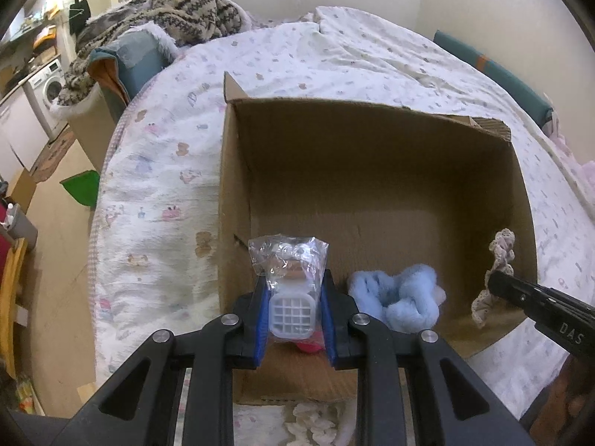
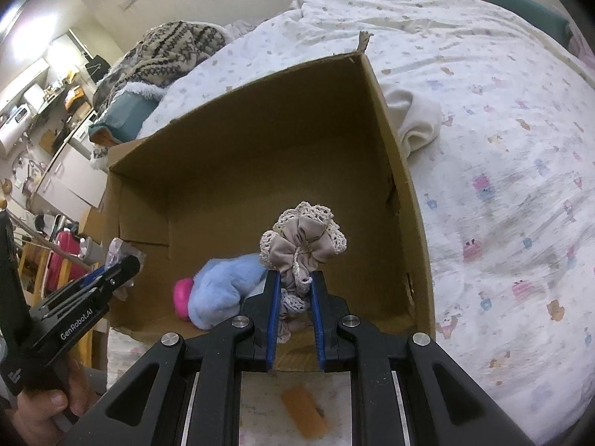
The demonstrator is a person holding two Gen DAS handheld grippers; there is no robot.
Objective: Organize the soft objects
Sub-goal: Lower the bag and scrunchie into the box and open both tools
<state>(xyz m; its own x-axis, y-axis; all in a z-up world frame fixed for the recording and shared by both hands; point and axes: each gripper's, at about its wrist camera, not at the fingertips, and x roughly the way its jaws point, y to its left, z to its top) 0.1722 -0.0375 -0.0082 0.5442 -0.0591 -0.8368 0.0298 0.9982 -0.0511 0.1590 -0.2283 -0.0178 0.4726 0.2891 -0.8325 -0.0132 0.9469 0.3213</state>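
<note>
An open cardboard box [image 1: 372,171] [image 2: 260,141] lies on the bed. My left gripper [image 1: 293,282] is shut on a clear plastic packet [image 1: 292,271] holding a white gridded piece, just over the box's near left corner. My right gripper [image 2: 295,278] is shut on a beige lace-edged scrunchie [image 2: 305,239], held over the near right part of the box; the scrunchie [image 1: 498,271] hangs from that gripper's tip in the left wrist view. A fluffy light blue item [image 1: 394,297] [image 2: 227,282] and a pink item [image 2: 182,295] lie on the box floor.
The bed's patterned white quilt [image 1: 160,171] [image 2: 502,171] surrounds the box. A white cloth [image 2: 416,119] lies beside its right wall. An orange block [image 2: 305,412] and cream fluff [image 1: 312,420] sit near the front edge. Knitted blanket [image 1: 178,11] at the far end.
</note>
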